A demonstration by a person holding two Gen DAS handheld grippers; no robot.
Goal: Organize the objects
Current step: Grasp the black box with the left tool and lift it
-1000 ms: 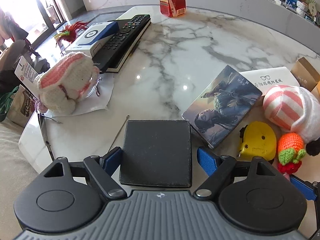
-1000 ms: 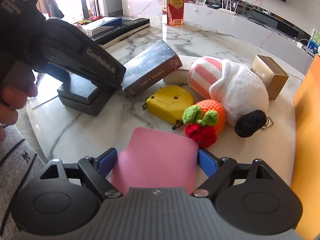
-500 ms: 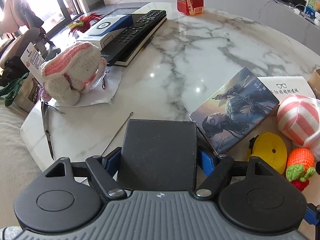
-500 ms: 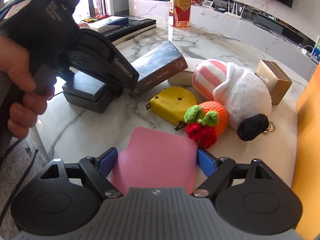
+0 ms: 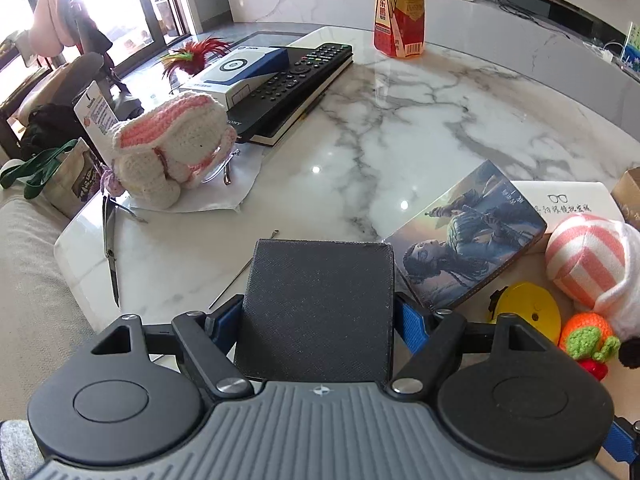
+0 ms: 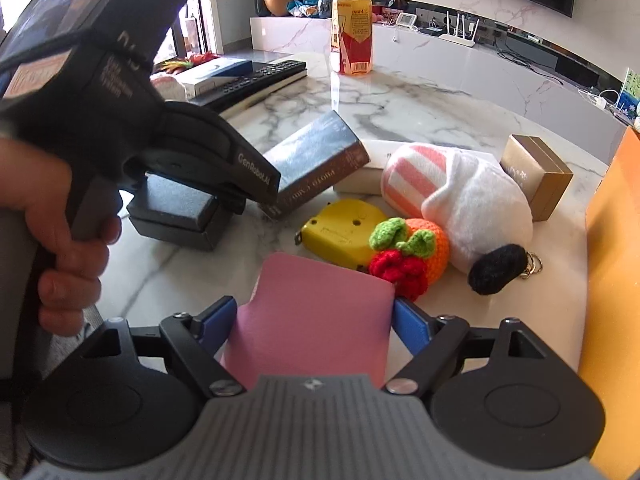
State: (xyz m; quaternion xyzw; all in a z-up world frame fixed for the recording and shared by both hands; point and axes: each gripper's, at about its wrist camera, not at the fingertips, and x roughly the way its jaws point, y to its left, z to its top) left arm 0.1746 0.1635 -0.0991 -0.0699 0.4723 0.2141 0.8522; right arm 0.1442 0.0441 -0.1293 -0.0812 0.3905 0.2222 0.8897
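Note:
My left gripper point(image 5: 318, 320) is shut on a black square box point(image 5: 320, 304) near the front edge of the marble table point(image 5: 420, 120). In the right wrist view the same box point(image 6: 176, 212) sits on the table under the left gripper. My right gripper point(image 6: 312, 320) is shut on a pink flat pouch point(image 6: 312, 320) just above the table, in front of a yellow tape measure point(image 6: 340, 232) and a crocheted orange fruit point(image 6: 416, 252).
A picture box point(image 5: 468, 236) leans beside the black box. A striped plush point(image 6: 460, 192), a gold box point(image 6: 536, 176) and an orange panel point(image 6: 612, 280) are at the right. A crocheted rabbit point(image 5: 172, 144), remote point(image 5: 292, 80), books and a drink bottle point(image 5: 400, 8) lie farther back.
My left gripper has closed onto the black box and tilted up, so more of the far table shows. The right gripper still holds the pink pouch, hardly moved.

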